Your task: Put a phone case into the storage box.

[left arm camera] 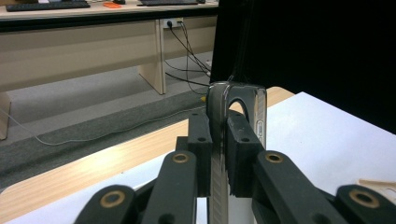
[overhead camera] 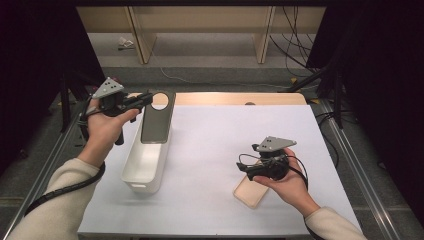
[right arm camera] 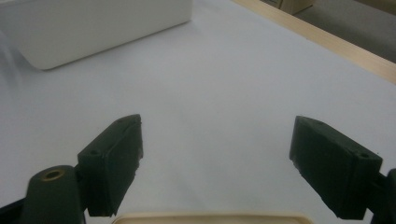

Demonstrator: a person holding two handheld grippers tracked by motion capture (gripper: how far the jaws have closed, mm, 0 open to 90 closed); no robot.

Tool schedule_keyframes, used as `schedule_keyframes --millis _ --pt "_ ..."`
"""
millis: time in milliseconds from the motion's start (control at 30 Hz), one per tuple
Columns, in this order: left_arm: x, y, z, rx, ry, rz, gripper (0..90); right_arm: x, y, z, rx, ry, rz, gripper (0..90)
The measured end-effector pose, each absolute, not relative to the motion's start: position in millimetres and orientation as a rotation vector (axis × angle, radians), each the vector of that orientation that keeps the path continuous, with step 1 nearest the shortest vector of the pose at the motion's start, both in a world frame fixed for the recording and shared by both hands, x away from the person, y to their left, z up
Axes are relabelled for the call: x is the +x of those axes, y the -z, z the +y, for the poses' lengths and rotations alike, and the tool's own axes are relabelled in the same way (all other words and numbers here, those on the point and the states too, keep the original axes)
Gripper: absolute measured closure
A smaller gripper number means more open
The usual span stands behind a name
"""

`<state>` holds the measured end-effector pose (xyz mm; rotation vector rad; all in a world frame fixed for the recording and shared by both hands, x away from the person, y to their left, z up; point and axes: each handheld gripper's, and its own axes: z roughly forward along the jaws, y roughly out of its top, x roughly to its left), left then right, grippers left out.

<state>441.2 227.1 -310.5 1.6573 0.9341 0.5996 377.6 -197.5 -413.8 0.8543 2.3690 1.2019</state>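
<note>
My left gripper (overhead camera: 146, 99) is shut on the top end of a dark, shiny flat plate (overhead camera: 156, 125) with a round hole near its top. The plate hangs tilted over the far end of a long white bin (overhead camera: 144, 167). In the left gripper view the thin plate (left arm camera: 215, 100) stands edge-on, pinched between both pads of the left gripper (left arm camera: 218, 140). My right gripper (overhead camera: 244, 167) is open, held low over a pale wooden tray (overhead camera: 251, 194) at the front right. In the right gripper view the right gripper (right arm camera: 217, 163) has nothing between its fingers; the tray's rim (right arm camera: 210, 218) and the bin (right arm camera: 93, 28) show.
A white sheet (overhead camera: 220, 140) covers the table, with a strip of bare wood (overhead camera: 240, 98) at the far edge. Metal rails run along both sides. Beyond the table are wooden benches (overhead camera: 200, 20) and loose cables on the floor.
</note>
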Motion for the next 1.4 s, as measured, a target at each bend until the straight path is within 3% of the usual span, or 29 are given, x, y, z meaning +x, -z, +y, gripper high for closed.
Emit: schedule_keyframes --millis 733,1400 --pt "456 317 251 1.617 -0.641 0.933 81.7 378 413 -198 0.861 -1.209 2.365 18.5" --pt "476 323 246 1.631 -0.668 0.900 81.6 377 412 -198 0.857 -1.215 2.359 18.8"
